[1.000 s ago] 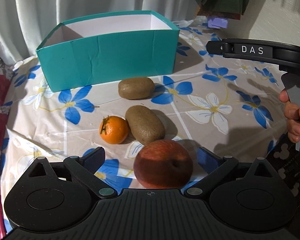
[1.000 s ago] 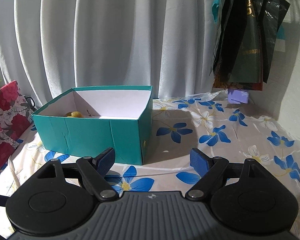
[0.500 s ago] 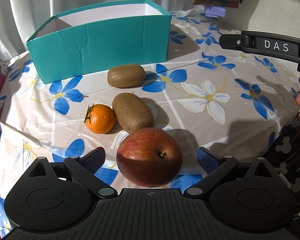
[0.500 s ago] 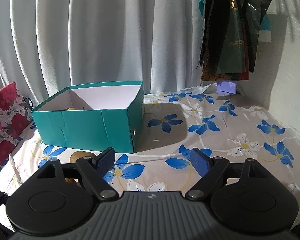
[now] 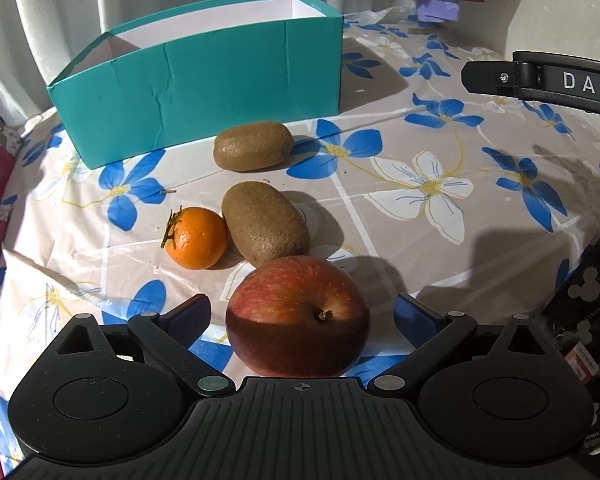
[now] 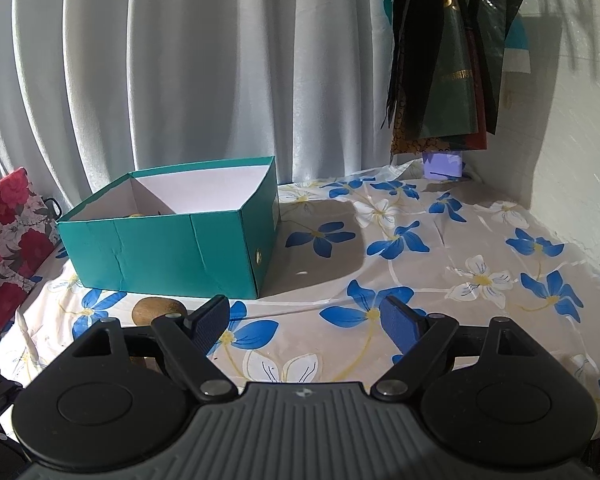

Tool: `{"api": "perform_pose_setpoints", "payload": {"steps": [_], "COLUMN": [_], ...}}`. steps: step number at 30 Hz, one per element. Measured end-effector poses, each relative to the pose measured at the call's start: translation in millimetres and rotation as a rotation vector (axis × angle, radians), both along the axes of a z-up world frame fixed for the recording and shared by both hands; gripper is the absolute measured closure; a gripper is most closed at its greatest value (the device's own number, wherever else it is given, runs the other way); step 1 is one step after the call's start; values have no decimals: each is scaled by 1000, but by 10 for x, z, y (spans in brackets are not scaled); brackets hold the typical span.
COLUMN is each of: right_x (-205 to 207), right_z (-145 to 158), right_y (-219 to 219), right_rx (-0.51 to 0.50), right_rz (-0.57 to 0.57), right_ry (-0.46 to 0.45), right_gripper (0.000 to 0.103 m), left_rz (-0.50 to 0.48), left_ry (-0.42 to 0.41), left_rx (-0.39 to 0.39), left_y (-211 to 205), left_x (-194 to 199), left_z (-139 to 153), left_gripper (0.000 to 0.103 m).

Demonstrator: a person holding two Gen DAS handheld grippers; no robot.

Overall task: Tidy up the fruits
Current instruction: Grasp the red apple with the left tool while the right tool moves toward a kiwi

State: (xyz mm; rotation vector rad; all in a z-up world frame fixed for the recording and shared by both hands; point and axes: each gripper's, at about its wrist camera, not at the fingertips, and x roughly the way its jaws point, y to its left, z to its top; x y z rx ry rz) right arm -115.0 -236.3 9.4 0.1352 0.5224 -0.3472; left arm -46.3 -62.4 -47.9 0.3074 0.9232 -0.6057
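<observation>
Both jaws stood wide. On the left gripper (image 5: pixel 302 314) the apple (image 5: pixel 298 316) sat between the two blue pads, with a gap showing on each side, so nothing was yet held. The right gripper (image 6: pixel 304 318) hung apart over bare tablecloth (image 6: pixel 440 248), gripping nothing; from the left view only its black arm showed, at the right edge.

Beyond the apple lay a kiwi (image 5: pixel 265 222), just touching or nearly touching an orange (image 5: pixel 196 238) on its left. A second kiwi (image 5: pixel 253 146) lay farther on, near the front wall of the teal box (image 5: pixel 220 76). The box was open at the top, and the right view showed a little of something yellowish inside it, too hidden to name.

Judging by this layout, the step in hand was picking up the apple, the nearest fruit, to carry it to the box. Most of the task seemed left, with four fruits out on the cloth.

The next move would call for closing the left pads evenly on the apple's widest part. Being round and smooth, it could slip or roll forward into the kiwi if squeezed off centre. After that, a lift high enough to clear the box wall would be needed.
</observation>
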Motion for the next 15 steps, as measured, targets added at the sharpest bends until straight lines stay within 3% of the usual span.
{"api": "perform_pose_setpoints", "payload": {"steps": [10,15], "right_x": [22,40], "right_z": [-63,-75], "right_y": [-27,-29], "right_rx": [15,18], "right_rz": [-1,1], "right_ry": [11,15], "right_gripper": [19,19], "left_rz": [26,34], "left_ry": [17,47], "left_rx": [25,29], "left_y": [-12,-16], "left_x": [47,98], "left_z": [-60,-106], "left_gripper": [4,19]}}
